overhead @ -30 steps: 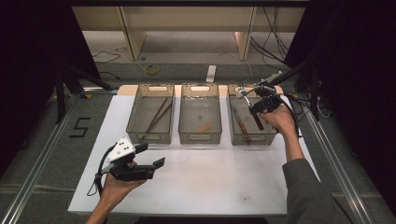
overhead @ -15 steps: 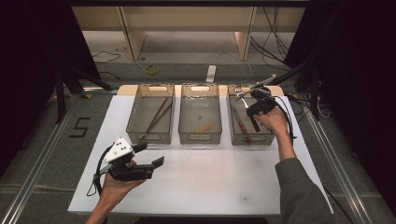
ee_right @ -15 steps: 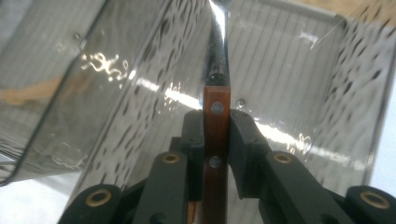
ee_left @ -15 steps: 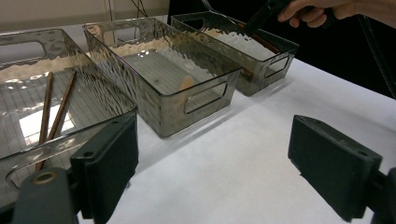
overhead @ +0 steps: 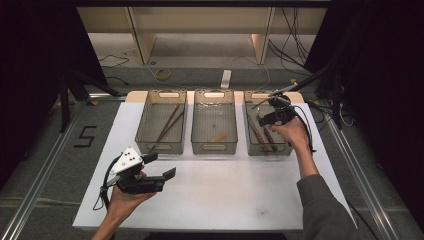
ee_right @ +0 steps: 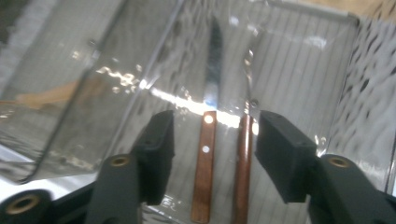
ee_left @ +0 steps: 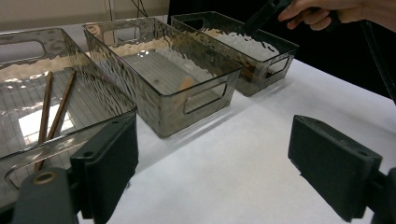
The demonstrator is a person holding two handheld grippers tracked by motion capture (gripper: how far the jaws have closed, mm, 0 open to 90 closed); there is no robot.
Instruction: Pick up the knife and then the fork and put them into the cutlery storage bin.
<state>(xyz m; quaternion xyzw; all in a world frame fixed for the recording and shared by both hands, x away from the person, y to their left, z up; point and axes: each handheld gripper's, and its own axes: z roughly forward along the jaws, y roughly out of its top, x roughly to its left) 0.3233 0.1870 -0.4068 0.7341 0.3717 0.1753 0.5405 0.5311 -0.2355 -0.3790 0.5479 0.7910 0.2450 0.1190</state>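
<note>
Three clear bins stand in a row on the white table [overhead: 225, 200]. Over the right bin [overhead: 267, 151] my right gripper [overhead: 264, 119] points down into it. Its jaws have just been opening and stand open [ee_right: 212, 135], pressing on nothing. Below them on the bin floor lies a knife [ee_right: 214, 70] with a riveted wooden handle, and a second brown handle [ee_right: 243, 172] lies beside it. My left gripper [overhead: 161, 166] hovers over the near left of the table, open and empty [ee_left: 215, 163].
The left bin [overhead: 161, 147] holds two brown chopsticks [overhead: 169, 122] [ee_left: 53, 112]. The middle bin [overhead: 214, 148] holds a small pale wooden piece [overhead: 218, 136] [ee_left: 186, 84]. A cable trails from each gripper. Dark floor and shelving lie beyond the table's far edge.
The right hand has shifted slightly left over the right bin, and its jaws now stand apart. The left hand and its gripper have stayed where they were.
</note>
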